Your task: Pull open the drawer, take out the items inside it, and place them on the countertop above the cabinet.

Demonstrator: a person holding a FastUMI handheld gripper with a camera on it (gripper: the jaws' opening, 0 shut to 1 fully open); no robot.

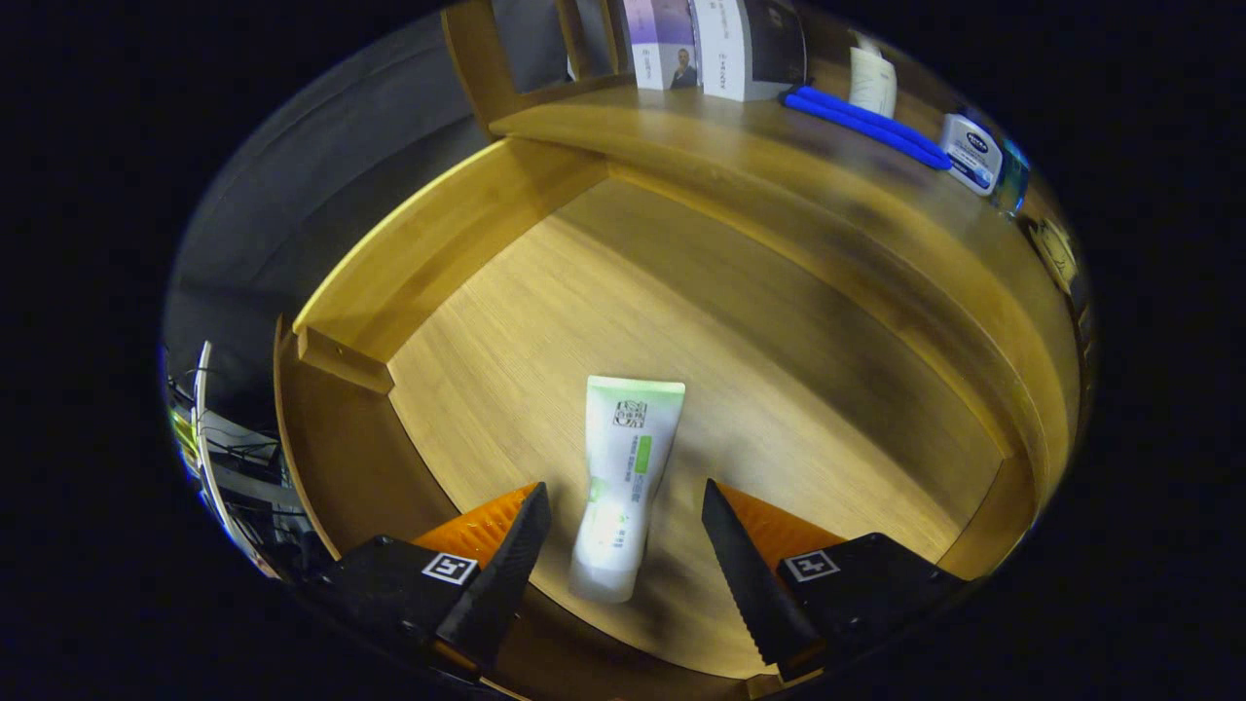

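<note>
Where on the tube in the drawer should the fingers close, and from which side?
Grip the white and green tube across its body near the middle, coming down from above. It lies flat on the drawer floor, lengthwise between the open gripper fingers, so its narrow width already faces them; closing there would probably hold it.
</note>
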